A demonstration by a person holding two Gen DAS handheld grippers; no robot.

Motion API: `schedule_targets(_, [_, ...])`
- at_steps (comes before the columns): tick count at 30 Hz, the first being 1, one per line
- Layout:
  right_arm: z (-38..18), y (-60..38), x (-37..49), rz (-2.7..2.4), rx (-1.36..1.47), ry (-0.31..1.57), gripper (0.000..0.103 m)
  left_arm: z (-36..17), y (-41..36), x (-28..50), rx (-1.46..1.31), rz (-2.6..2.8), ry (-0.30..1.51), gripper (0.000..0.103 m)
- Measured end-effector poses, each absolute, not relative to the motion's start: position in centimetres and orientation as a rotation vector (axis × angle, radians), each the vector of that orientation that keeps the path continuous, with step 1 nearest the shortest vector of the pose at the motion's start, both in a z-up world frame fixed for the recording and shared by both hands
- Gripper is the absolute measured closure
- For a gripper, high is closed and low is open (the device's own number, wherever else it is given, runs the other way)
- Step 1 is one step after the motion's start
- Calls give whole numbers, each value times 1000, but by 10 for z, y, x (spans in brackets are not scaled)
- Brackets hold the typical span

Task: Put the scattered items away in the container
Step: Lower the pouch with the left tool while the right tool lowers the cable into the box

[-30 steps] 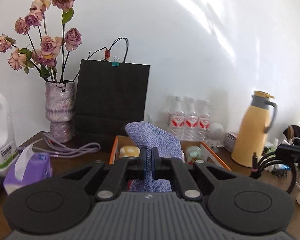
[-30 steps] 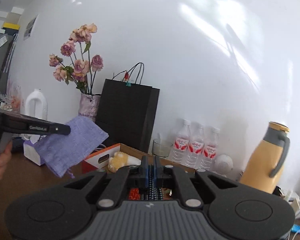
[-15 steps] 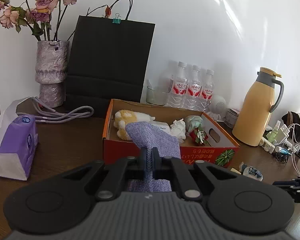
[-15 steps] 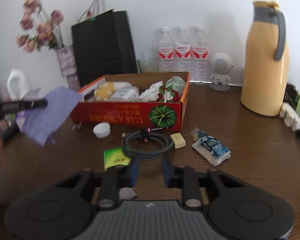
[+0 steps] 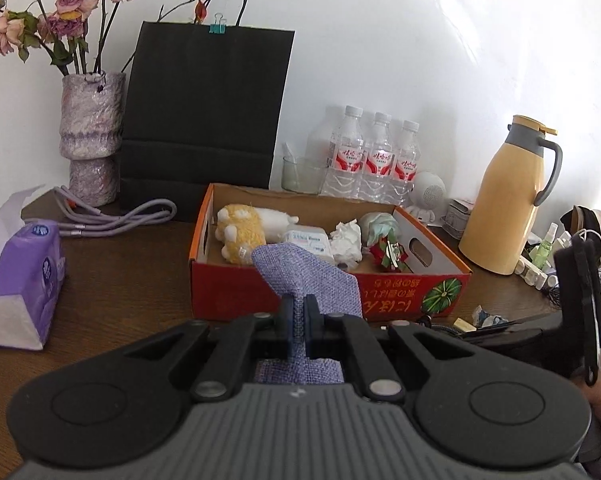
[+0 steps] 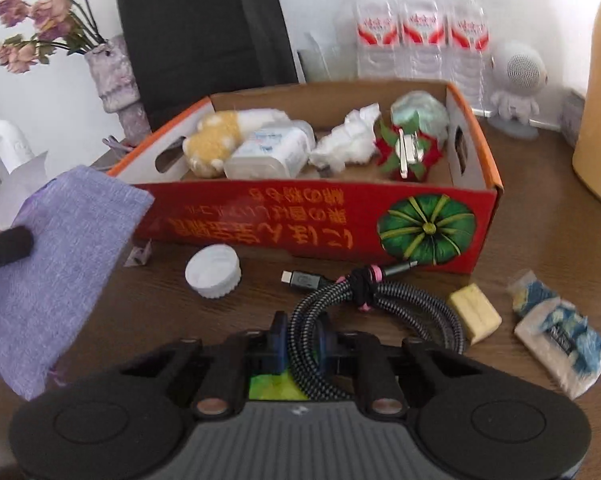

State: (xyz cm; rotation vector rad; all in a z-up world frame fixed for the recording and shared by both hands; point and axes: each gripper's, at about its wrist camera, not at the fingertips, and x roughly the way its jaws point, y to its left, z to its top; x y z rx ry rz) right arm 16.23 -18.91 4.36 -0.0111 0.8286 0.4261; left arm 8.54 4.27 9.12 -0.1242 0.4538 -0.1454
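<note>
An open red cardboard box (image 5: 236,286) (image 6: 260,220) stands mid-table with a plush toy (image 6: 216,136), a wipes pack, a crumpled tissue and a red-green ornament inside. My left gripper (image 5: 299,312) is shut on a purple cloth pouch (image 5: 316,280) and holds it just in front of the box; the pouch also shows at the left of the right wrist view (image 6: 56,256). My right gripper (image 6: 302,330) is low over the table, its jaws a little apart around the coiled braided cable (image 6: 380,304). A white cap (image 6: 212,272), a yellow eraser (image 6: 476,316) and a blue-white packet (image 6: 560,340) lie in front of the box.
Behind the box stand a black paper bag (image 5: 204,120), a vase of dried roses (image 5: 92,136), three water bottles (image 5: 374,160), a glass and a yellow thermos (image 5: 504,200). A purple tissue box (image 5: 16,288) sits left. Small bottles and wires crowd the right edge.
My right gripper has dropped and moved forward to straddle the cable. My left gripper, still holding the pouch, has edged slightly nearer the box. A second earlier both were raised.
</note>
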Motion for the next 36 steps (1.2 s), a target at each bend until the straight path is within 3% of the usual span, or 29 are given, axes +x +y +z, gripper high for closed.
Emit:
schedule_targets(4, [90, -187, 128, 402, -113, 627, 93, 122, 48, 108, -156, -214, 396, 97])
schedule_targets(8, [143, -183, 161, 438, -123, 562, 93, 145, 50, 185, -223, -223, 442, 97])
schedule_targets(11, [153, -180, 230, 465, -80, 680, 93, 123, 58, 265, -264, -149, 632, 97])
schedule_targets(14, [125, -165, 291, 436, -88, 861, 92, 78, 67, 307, -208, -85, 843, 97])
schedule_targets(19, [73, -141, 335, 350, -219, 1000, 92, 61, 62, 312, -13, -52, 858, 94])
schedule_targets(21, [60, -133, 349, 390, -189, 1029, 90, 62, 59, 321, -34, -29, 863, 89])
schedule_targets(22, [57, -130, 354, 420, -168, 1031, 90, 62, 55, 325, -24, -38, 875, 82])
schedule_targets(25, [68, -130, 359, 436, -80, 1038, 79, 70, 49, 329, -5, -55, 888, 49])
schedule_targets(27, [88, -137, 358, 434, -40, 1007, 54, 81, 52, 327, -21, -59, 867, 45])
schedule_targets(29, [109, -150, 358, 414, -18, 968, 42, 93, 59, 325, -50, -56, 865, 35])
schedule_targets(31, [127, -163, 357, 359, -14, 967, 41, 102, 61, 324, -59, -56, 889, 23])
schedule_targets(36, [152, -183, 343, 277, 18, 992, 32, 121, 51, 304, -22, -17, 924, 12])
